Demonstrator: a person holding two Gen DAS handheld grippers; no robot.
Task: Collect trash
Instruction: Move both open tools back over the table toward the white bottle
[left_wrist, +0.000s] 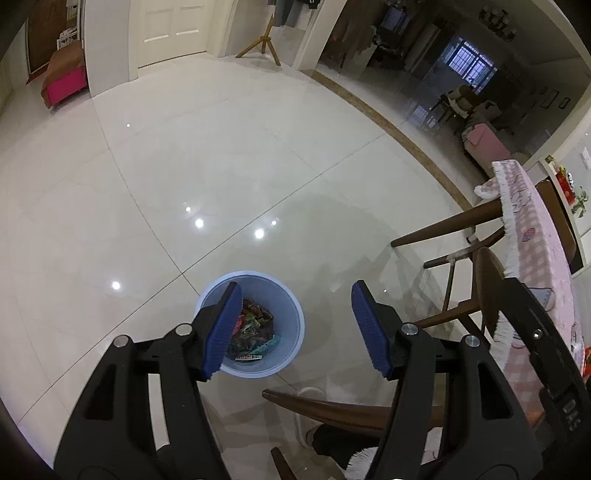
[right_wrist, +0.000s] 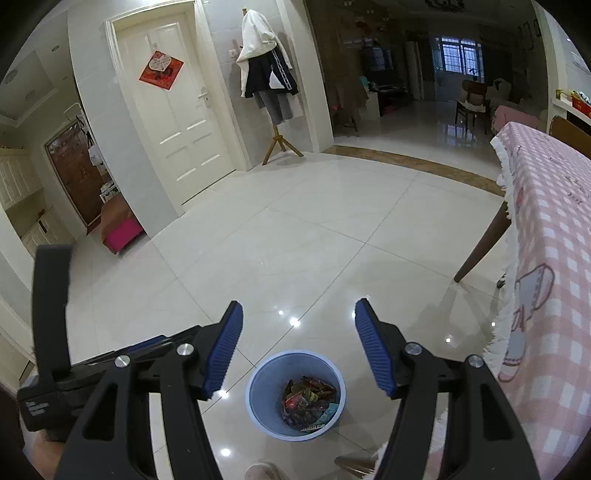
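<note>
Both grippers hang above the floor with nothing in them. The left gripper (left_wrist: 295, 328) has its jaws spread wide, and through the gap, low in the middle of its view, stands the blue bin (left_wrist: 291, 314) on the pale floor tiles (left_wrist: 184, 166). The right gripper (right_wrist: 299, 347) is just as wide open and just as empty; the same bin (right_wrist: 260, 387) sits at the bottom centre of its view, directly between the fingers.

Inside the bin lies a heap of crumpled wrappers (right_wrist: 310, 402), reddish, dark and teal, covering the bottom.

To me this looks like the moment after a drop, or a pause between pickups: trash is already in, and neither gripper carries any. No loose litter shows on the tiles in either view. The bench with the pink checked cloth (right_wrist: 554, 240) runs down the right edge, its top mostly out of sight, so more rubbish may lie there. The next move, I'd judge, calls for turning toward the bench to look for another piece.
</note>
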